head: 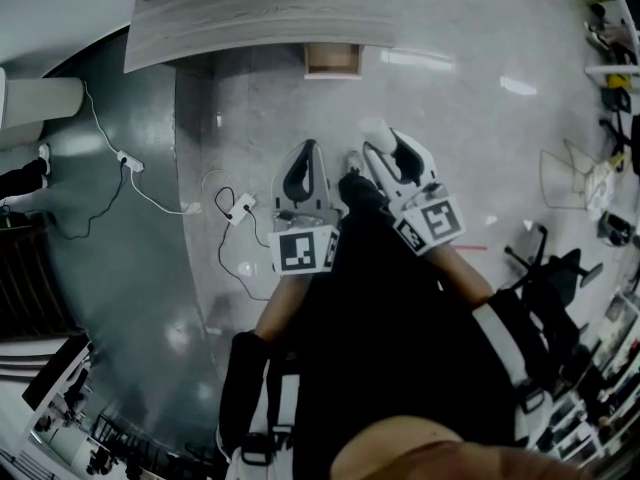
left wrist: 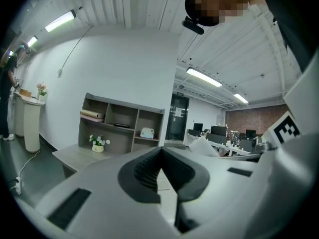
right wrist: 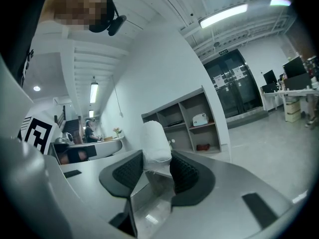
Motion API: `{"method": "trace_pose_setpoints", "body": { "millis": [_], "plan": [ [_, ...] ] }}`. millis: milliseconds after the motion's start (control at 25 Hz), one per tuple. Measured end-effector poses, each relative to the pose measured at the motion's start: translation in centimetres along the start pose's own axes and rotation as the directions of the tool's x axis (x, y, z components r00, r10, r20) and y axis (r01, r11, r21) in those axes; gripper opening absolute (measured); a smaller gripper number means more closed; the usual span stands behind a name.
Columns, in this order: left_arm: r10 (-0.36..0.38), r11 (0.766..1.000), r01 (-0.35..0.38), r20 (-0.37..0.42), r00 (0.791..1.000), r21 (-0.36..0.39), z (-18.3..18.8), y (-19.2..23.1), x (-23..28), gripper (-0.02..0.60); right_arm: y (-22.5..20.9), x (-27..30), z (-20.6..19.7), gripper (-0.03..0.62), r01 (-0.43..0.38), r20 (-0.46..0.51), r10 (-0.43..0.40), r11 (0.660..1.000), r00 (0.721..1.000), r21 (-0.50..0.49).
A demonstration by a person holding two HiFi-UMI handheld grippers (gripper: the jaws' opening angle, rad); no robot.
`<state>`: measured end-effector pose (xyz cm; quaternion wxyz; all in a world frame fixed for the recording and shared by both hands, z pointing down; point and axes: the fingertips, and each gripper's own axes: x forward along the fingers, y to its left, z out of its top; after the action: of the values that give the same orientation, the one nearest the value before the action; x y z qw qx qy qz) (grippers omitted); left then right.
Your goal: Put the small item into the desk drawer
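In the head view both grippers are held out over the floor, short of the grey wooden desk [head: 250, 13]. A small open wooden drawer [head: 332, 60] juts from the desk's near edge. My right gripper [head: 385, 146] is shut on a small white roll-shaped item [head: 377, 131]. The right gripper view shows the white item [right wrist: 156, 141] standing upright, pinched between the dark ribbed pads [right wrist: 185, 172] of the right gripper [right wrist: 157, 159]. My left gripper [head: 308, 148] is beside it on the left. Its jaw tips meet in the left gripper view [left wrist: 160, 151], with nothing between them.
White power strips with cables [head: 240, 208] lie on the floor left of the grippers. An office chair [head: 548, 266] and a wire frame [head: 568, 178] stand to the right. A shelf unit [left wrist: 119, 121] and a flower pot [left wrist: 98, 143] stand behind the desk [left wrist: 75, 156].
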<state>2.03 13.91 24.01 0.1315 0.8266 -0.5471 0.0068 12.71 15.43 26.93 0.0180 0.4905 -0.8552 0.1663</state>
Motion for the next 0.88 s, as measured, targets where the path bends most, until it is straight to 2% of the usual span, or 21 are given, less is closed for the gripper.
{"method": "trace_pose_setpoints", "body": {
  "millis": [400, 880],
  "plan": [
    [0.013, 1.000, -0.013, -0.024, 1.000, -0.003, -0.2, 1.1, 3.8, 0.000, -3.3, 3.8, 0.7, 0.160, -0.011, 0.002, 0.012, 1.000, 1.000, -0.002],
    [-0.048, 0.999, 0.048, -0.014, 0.999, 0.001, 1.6, 5.9, 9.2, 0.000, -4.1, 9.8, 1.1, 0.159, 0.026, -0.009, -0.026, 1.000, 1.000, -0.013]
  ]
}}
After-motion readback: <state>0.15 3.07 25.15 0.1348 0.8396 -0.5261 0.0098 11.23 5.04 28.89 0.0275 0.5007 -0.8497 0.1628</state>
